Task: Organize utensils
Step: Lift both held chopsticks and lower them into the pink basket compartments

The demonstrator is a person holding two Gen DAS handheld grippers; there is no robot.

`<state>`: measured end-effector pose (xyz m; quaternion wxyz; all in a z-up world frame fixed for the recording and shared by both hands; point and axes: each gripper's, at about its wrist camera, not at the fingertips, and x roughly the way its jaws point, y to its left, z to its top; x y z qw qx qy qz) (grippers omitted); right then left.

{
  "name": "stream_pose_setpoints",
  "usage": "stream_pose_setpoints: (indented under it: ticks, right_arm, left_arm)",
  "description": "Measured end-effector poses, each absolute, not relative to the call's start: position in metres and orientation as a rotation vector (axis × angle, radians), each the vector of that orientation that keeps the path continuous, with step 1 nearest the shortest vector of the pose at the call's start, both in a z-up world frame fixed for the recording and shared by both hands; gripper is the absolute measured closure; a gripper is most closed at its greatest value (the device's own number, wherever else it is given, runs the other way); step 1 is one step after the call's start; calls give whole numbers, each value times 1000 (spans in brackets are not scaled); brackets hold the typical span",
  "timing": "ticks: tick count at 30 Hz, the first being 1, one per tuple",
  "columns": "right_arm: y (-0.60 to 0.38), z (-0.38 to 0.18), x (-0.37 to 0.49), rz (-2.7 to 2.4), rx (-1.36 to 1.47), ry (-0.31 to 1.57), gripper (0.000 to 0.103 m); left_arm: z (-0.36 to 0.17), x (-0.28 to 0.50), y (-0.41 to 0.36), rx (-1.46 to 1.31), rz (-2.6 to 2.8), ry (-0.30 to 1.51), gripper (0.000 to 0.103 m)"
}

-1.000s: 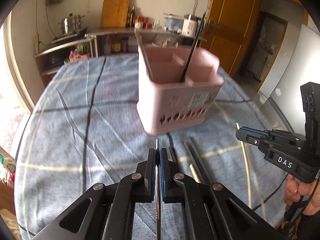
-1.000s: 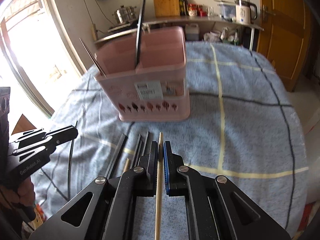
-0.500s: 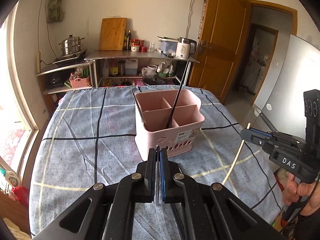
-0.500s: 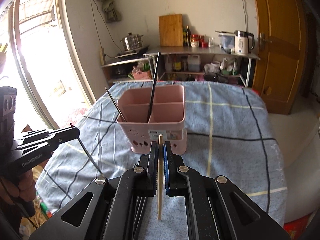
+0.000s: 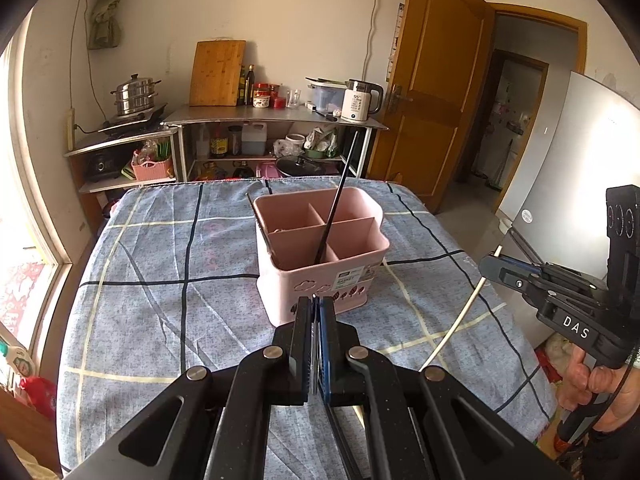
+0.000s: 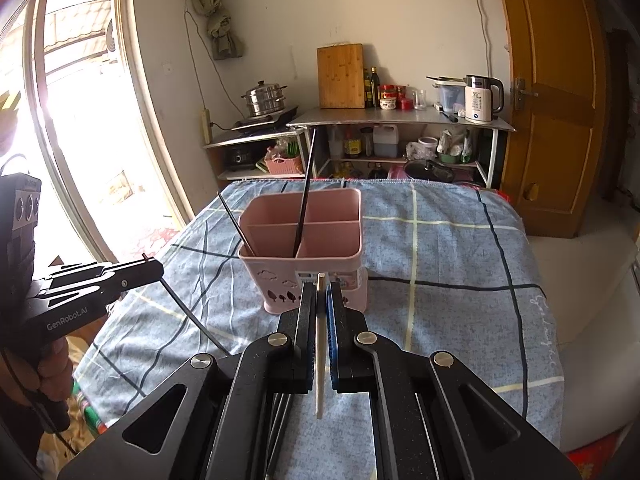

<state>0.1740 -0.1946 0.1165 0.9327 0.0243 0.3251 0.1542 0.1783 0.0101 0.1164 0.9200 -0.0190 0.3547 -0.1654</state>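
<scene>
A pink divided utensil holder (image 5: 320, 248) (image 6: 304, 248) stands mid-table. A black chopstick (image 5: 334, 208) (image 6: 303, 196) leans in it, and a thin metal chopstick (image 6: 236, 220) leans at its left corner. My left gripper (image 5: 314, 312) is shut on a thin metal chopstick (image 6: 188, 316), held above the table in front of the holder. It shows at the left in the right wrist view (image 6: 154, 270). My right gripper (image 6: 320, 292) is shut on a pale wooden chopstick (image 6: 319, 344) (image 5: 456, 320), held above the table; it appears at the right in the left wrist view (image 5: 490, 266).
A blue checked cloth (image 5: 160, 300) covers the table. Several dark chopsticks (image 6: 280, 412) lie on it below my right gripper. Behind the table stand a metal shelf (image 5: 276, 116) with a kettle and jars, a window at left, and a wooden door (image 5: 436, 80) at right.
Both grippers have lifted up and back from the table, each carrying its chopstick. The holder now looks smaller and farther away.
</scene>
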Motion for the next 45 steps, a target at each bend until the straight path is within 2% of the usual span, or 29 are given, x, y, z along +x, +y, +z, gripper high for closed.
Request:
stream_pose_setpoints:
  ticks: [16, 21, 29, 45]
  right_arm:
    - [-174, 180, 211, 359, 79, 513, 98]
    - [-166, 194, 230, 368, 92, 478, 98]
    - [-152, 193, 262, 374, 114, 458, 98]
    - [-151, 120, 288, 378, 122, 602, 98]
  left_arm:
    - [196, 226, 8, -58, -353, 604, 100]
    - [206, 253, 12, -70, -339, 591, 100]
    - [183, 287, 17, -75, -306, 618, 100]
    - [114, 308, 23, -86, -305, 717, 99]
